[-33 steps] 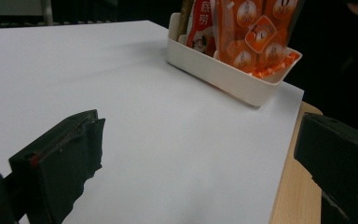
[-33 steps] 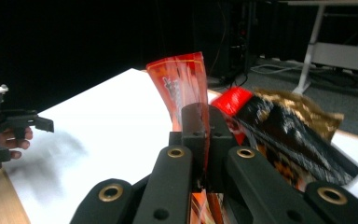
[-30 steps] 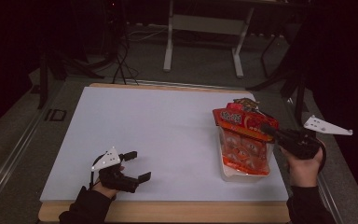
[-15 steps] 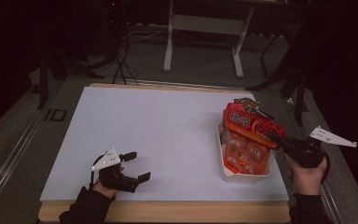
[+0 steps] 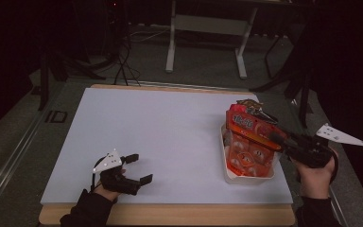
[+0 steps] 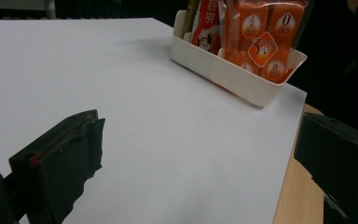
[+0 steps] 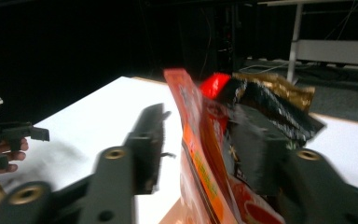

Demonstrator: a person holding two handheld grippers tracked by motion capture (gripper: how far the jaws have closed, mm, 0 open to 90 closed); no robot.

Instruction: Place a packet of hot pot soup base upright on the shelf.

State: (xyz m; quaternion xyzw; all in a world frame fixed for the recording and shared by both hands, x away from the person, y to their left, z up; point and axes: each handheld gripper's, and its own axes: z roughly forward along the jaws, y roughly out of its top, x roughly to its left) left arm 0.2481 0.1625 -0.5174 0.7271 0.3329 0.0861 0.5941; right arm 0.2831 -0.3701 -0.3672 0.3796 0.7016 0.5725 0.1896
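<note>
A white tray (image 5: 248, 178) at the table's right holds several orange snack packets (image 6: 261, 42) and a dark gold-edged packet (image 5: 249, 105). One orange packet (image 5: 250, 130) stands tilted on top of the others. My right gripper (image 5: 276, 139) reaches in from the right at that packet's edge. In the right gripper view the orange packet (image 7: 191, 140) sits between the jaws of my right gripper (image 7: 200, 144). Those jaws have just been opening, and a gap shows beside the left pad. My left gripper (image 5: 141, 169) rests open and empty at the table's near left, also seen as the left gripper (image 6: 205, 158).
A white sheet (image 5: 160, 137) covers the wooden table, and its wooden edge (image 5: 170, 215) runs along the near side. A metal stand (image 5: 205, 28) and cables lie on the dark floor beyond. The tray (image 6: 233, 77) sits close to the sheet's right edge.
The right gripper drew back a little to the right and its jaws parted. The orange packet sank from above the tray to stand tilted in it. The left gripper stayed put.
</note>
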